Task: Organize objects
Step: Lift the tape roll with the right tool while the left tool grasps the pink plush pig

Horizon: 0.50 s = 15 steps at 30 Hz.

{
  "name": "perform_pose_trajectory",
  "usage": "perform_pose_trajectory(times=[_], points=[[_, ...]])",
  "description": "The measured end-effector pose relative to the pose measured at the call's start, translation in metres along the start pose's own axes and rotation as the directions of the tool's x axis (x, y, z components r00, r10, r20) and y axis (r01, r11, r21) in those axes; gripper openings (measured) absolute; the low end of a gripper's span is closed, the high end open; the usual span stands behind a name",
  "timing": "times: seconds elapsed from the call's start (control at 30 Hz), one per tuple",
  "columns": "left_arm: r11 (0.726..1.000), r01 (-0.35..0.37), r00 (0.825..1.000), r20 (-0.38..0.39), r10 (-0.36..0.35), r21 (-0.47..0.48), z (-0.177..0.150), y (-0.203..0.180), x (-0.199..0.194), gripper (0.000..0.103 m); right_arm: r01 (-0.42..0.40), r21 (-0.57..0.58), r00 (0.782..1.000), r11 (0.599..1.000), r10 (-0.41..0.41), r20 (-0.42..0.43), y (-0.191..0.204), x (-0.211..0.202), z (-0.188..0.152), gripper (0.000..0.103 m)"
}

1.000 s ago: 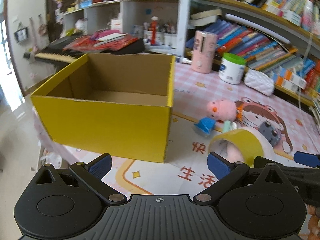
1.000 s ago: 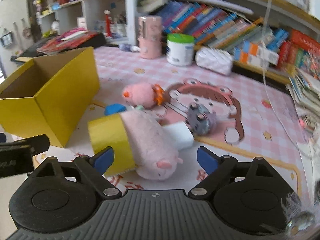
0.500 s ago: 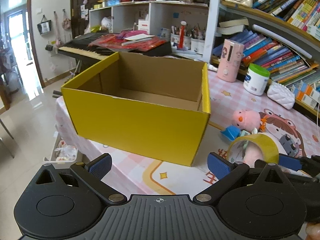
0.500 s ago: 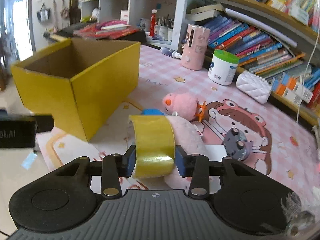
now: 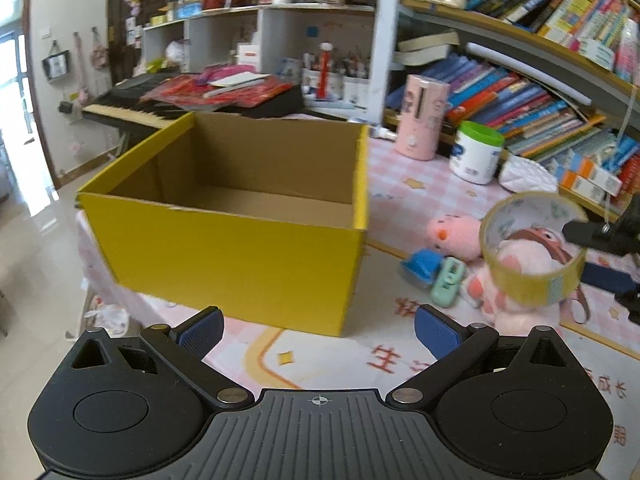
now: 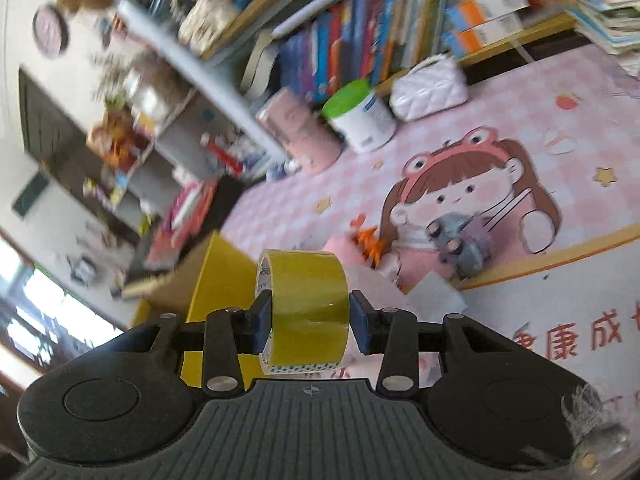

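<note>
Tape roll (image 6: 305, 305) sits clamped in right gripper (image 6: 310, 322), off the table.

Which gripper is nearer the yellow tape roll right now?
Right. The right gripper is clamped on the yellow tape roll, lifted off the table; the left gripper hangs open, apart from it, facing the yellow cardboard box.
</note>
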<state>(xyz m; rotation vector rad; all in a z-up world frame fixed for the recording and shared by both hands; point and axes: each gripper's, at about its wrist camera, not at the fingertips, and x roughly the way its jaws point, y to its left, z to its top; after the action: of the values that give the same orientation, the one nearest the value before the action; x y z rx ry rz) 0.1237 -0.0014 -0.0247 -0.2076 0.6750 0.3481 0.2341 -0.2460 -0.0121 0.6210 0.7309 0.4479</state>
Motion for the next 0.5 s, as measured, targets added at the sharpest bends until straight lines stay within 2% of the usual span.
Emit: perform_pose_trajectory(times=[0.27, 0.37, 0.5], points=[[0.987, 0.139, 0.990, -0.022, -0.138, 0.080, -0.001, -0.039, 0.009, 0.102, 0.066, -0.027, 0.986, 0.997, -0.061, 0.156, -0.013, -0.042, 0.017, 0.038], [0.975, 0.192, 0.981, -0.037, -0.189, 0.111, -0.002, -0.056, 0.012, 0.102, 0.094, -0.029, 0.979, 0.995, -0.087, 0.186, -0.022, -0.050, 0.019, 0.038], [0.952, 0.265, 0.964, -0.050, -0.261, 0.151, -0.002, -0.078, 0.015, 0.102, 0.095, 0.032, 0.976, 0.995, -0.099, 0.193, -0.039, -0.058, 0.027, 0.038]])
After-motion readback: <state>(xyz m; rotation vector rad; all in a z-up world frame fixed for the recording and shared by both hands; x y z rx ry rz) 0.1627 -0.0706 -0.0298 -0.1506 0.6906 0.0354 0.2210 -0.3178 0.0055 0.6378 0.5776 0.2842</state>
